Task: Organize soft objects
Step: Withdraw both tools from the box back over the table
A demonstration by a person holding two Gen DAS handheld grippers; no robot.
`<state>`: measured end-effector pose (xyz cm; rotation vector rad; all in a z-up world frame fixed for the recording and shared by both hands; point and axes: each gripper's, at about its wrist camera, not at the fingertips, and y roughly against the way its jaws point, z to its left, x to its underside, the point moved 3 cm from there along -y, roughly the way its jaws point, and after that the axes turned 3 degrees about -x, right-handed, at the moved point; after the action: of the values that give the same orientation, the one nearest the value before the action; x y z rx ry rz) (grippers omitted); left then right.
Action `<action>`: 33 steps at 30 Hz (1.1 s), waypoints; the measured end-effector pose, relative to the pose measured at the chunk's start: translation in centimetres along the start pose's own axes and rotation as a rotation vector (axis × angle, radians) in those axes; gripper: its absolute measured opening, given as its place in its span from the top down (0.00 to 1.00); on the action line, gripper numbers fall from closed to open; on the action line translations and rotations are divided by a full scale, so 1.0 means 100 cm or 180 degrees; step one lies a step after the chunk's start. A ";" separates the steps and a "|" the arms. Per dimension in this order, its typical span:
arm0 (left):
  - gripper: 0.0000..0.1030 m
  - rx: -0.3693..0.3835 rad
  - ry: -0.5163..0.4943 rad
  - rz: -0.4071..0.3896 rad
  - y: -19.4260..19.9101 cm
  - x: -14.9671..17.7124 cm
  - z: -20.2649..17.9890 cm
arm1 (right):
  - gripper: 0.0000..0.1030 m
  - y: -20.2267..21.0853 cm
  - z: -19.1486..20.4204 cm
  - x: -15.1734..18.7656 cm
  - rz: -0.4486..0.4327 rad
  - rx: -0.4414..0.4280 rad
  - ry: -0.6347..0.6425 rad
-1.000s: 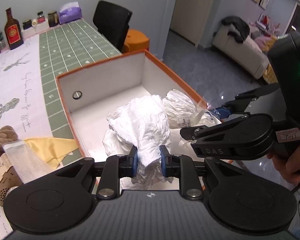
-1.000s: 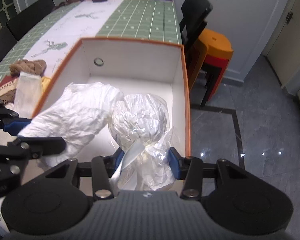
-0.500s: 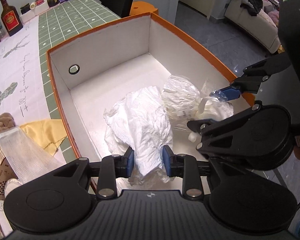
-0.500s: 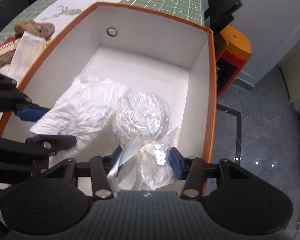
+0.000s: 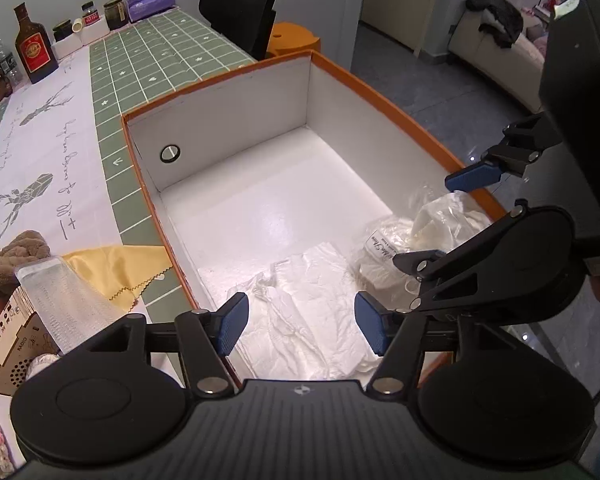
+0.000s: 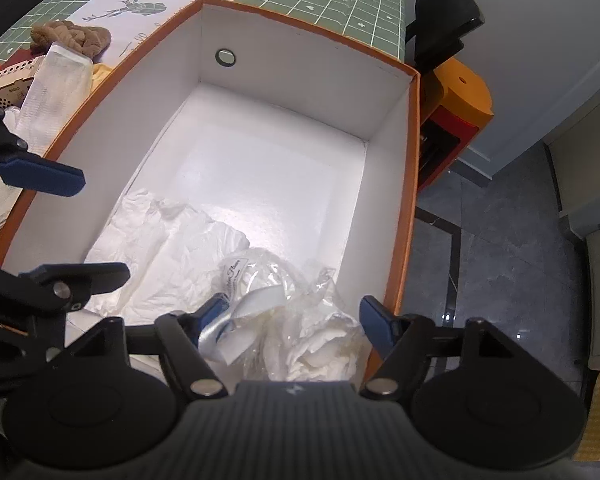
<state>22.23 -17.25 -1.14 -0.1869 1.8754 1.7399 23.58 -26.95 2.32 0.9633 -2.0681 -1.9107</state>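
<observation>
Left wrist view looks down into an orange-rimmed box (image 5: 380, 92) with white inner walls, standing at the edge of the bench (image 5: 60, 128). On the box floor, at the near end, lies a crumpled white sheet (image 5: 312, 304), thin and creased like tissue paper or light plastic, flattened out with a few raised folds. Just beside it, toward the box's right wall, sits a clear plastic packet (image 5: 404, 248) holding something white and soft, with a small printed label and a pale ribbon; the two look to be touching, though the glare makes that hard to judge. The left tool (image 5: 300, 322) hangs over the sheet with its blue pads spreading apart, the sheet below and between them but not pinched. In the right wrist view the right tool (image 6: 296, 320) is likewise widening over the packet (image 6: 300, 320), its pads clear of the wrapping. Outside the box, on the bench, lie a yellow cloth (image 5: 120, 268) and a brown knitted bundle (image 5: 12, 256).
</observation>
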 end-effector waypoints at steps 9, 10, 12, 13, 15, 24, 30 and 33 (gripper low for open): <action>0.30 0.0061 0.0095 -0.0450 0.046 0.003 0.012 | 0.26 0.032 0.008 -0.001 -0.0146 0.0140 0.0086; 0.29 0.0067 0.0087 -0.0513 0.051 0.004 0.013 | 0.20 0.036 0.009 0.000 -0.0179 0.0189 0.0086; 0.28 0.0063 0.0081 -0.0629 0.060 0.008 0.016 | 0.13 0.047 0.012 0.001 -0.0287 0.0306 0.0082; 0.28 0.0059 0.0067 -0.0707 0.066 0.011 0.017 | 0.13 0.053 0.015 0.001 -0.0363 0.0344 0.0085; 0.25 0.0036 0.0039 -0.0845 0.075 0.017 0.020 | 0.13 0.070 0.019 0.005 -0.0559 0.0352 0.0040; 0.23 -0.0131 0.0292 -0.1439 0.111 0.072 0.056 | 0.10 0.114 0.059 0.034 -0.1461 0.0164 -0.0566; 0.23 -0.0468 0.0473 -0.1710 0.124 0.114 0.084 | 0.10 0.116 0.115 0.050 -0.1889 0.0109 -0.0622; 0.23 -0.0670 0.0562 -0.1856 0.129 0.134 0.095 | 0.10 0.113 0.139 0.057 -0.2152 0.0052 -0.0734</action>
<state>8.05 -2.67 3.67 -0.8980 1.5323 1.5310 7.93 -18.79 8.95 1.6832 -2.0371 -2.4078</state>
